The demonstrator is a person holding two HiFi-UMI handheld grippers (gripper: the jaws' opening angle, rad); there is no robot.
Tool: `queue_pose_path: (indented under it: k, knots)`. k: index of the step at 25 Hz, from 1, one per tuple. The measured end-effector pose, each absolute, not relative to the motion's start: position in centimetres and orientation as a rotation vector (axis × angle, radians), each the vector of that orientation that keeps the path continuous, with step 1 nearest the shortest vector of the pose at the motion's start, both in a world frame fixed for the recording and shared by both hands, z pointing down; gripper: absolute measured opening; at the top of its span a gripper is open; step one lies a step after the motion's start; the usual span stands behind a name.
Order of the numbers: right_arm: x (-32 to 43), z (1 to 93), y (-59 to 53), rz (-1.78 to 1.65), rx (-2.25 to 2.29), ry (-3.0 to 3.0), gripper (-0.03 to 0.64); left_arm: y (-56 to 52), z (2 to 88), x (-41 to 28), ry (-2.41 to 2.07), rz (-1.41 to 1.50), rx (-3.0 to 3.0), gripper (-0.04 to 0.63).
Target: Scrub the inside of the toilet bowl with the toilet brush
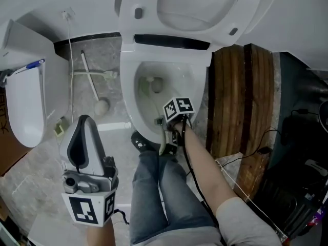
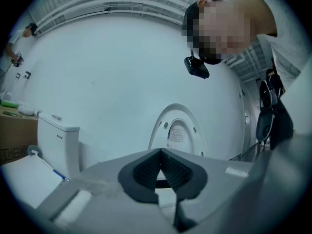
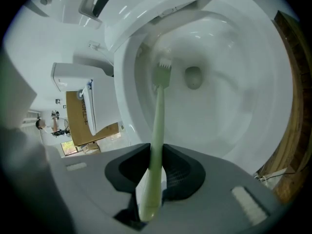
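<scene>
Now, right gripper [image 3: 157, 151]: jaws clenched on the toilet brush [image 3: 158, 111] handle; we hold it over the bowl's front rim, pointing down into it.
Toilet brush: pale green; handle runs up from betw. the jaws. Bristle head [image 3: 164, 68] sits inside the toilet bowl [image 3: 234, 101], near the left inner wall, beside the drain hole [image 3: 193, 77].
Left gripper [image 2: 160, 153]: jaws pressed together w/ nothing betw. them; we hold it off to the left, well apart from the bowl, tips aimed upward.
Seat & lid [image 1: 200, 6]: raised.
Surroundings: second toilet [image 1: 23, 104] at far left; wooden panel [image 1: 238, 96] just right of the bowl; our legs [image 1: 159, 199] in jeans in front of it.
</scene>
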State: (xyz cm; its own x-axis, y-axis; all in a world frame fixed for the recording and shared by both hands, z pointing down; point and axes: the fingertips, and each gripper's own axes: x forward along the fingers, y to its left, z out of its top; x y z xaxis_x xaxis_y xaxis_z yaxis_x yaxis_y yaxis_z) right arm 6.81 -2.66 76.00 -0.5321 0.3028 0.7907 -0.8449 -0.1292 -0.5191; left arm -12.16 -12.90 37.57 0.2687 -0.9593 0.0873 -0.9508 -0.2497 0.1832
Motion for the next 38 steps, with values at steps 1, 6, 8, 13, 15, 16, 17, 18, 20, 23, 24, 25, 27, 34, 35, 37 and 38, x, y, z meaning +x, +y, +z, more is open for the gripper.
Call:
queue_pose_path:
  k: [1, 6, 8, 13, 15, 16, 17, 18, 20, 23, 24, 25, 27, 34, 35, 37, 38]
  knots:
    - [6.6, 76.1, -3.1, 1.776, 0.671, -1.313, 0.081, -13.0, 37.7, -12.3, -1.788, -0.059, 2.333, 0.005]
    - [6.0, 76.6, -5.3, 1.82, 0.77, -1.312, 0.081, -13.6, 38.3, -13.2, -1.793, -0.042, 2.319, 0.005]
    - [6.0, 76.8, -6.0, 1.824, 0.817, -1.305, 0.081, -14.0, 38.5, -13.4, -1.794, -0.039, 2.315, 0.005]
    - [7.4, 77.6, -6.6, 1.806, 0.943, -1.259, 0.077, -14.7, 39.0, -13.7, -1.786, -0.038, 2.311, 0.005]
    - [8.3, 78.0, -6.5, 1.807, 0.998, -1.228, 0.075, -14.8, 39.2, -13.7, -1.781, -0.036, 2.309, 0.005]
    - [8.8, 78.1, -6.6, 1.804, 1.027, -1.212, 0.076, -14.8, 39.3, -13.7, -1.779, -0.035, 2.308, 0.005]
    - [9.4, 78.3, -6.7, 1.793, 1.054, -1.2, 0.076, -14.9, 39.4, -13.7, -1.777, -0.033, 2.307, 0.005]
    - [9.9, 78.5, -7.0, 1.772, 1.078, -1.193, 0.076, -14.9, 39.4, -13.7, -1.776, -0.032, 2.306, 0.005]
    - [10.7, 78.7, -7.8, 1.712, 1.129, -1.203, 0.075, -15.0, 39.6, -13.8, -1.776, -0.028, 2.305, 0.005]
    - [10.9, 78.7, -9.4, 1.683, 1.212, -1.245, 0.075, -15.1, 39.9, -14.0, -1.777, -0.021, 2.301, 0.005]
    - [10.7, 78.6, -9.8, 1.695, 1.234, -1.257, 0.075, -15.1, 40.0, -14.2, -1.778, -0.02, 2.299, 0.005]
    - [10.4, 78.5, -10.0, 1.715, 1.253, -1.265, 0.075, -15.1, 40.1, -14.2, -1.778, -0.019, 2.297, 0.005]
    - [9.7, 78.4, -10.1, 1.768, 1.277, -1.275, 0.077, -15.2, 40.2, -14.3, -1.777, -0.018, 2.294, 0.005]
    - [9.4, 78.4, -8.2, 1.82, 1.137, -1.292, 0.078, -15.3, 40.3, -14.4, -1.769, -0.034, 2.295, 0.005]
    - [9.4, 78.3, -7.9, 1.809, 1.099, -1.299, 0.078, -15.2, 40.3, -14.3, -1.767, -0.037, 2.295, 0.005]
    - [9.4, 78.2, -7.0, 1.753, 1.014, -1.31, 0.078, -15.3, 40.2, -14.1, -1.763, -0.042, 2.298, 0.005]
    - [9.5, 78.1, -6.4, 1.707, 0.968, -1.312, 0.078, -15.3, 40.1, -14.0, -1.762, -0.044, 2.3, 0.005]
